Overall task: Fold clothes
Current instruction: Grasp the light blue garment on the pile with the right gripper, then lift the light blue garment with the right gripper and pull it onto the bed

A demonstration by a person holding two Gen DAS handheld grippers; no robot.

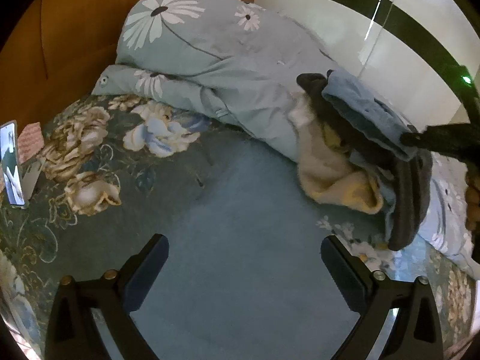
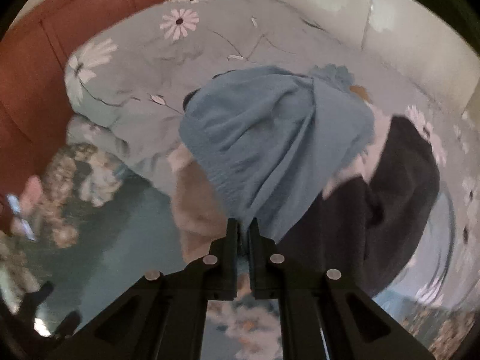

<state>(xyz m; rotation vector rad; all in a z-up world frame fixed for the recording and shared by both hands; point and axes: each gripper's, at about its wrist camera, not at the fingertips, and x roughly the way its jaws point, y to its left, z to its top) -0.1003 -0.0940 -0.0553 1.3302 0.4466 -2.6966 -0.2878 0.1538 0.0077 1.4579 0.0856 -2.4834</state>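
Blue terry cloth, a towel-like garment [image 2: 270,144], hangs pinched at its edge between the closed fingers of the right gripper [image 2: 242,228], lifted off the heap of clothes [image 1: 336,174] by the daisy-print duvet [image 1: 210,69]. A dark grey garment [image 2: 390,204] and a cream one [image 1: 324,168] lie under it. The left gripper [image 1: 243,255] hovers above the bare teal patch of the floral bedspread [image 1: 90,150], fingers spread wide, holding nothing. A phone [image 1: 12,165] lies near the brown headboard [image 1: 75,30].

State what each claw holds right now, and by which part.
The right claw is shut on the blue garment, pinching its lower edge. The left claw is open and holds nothing.
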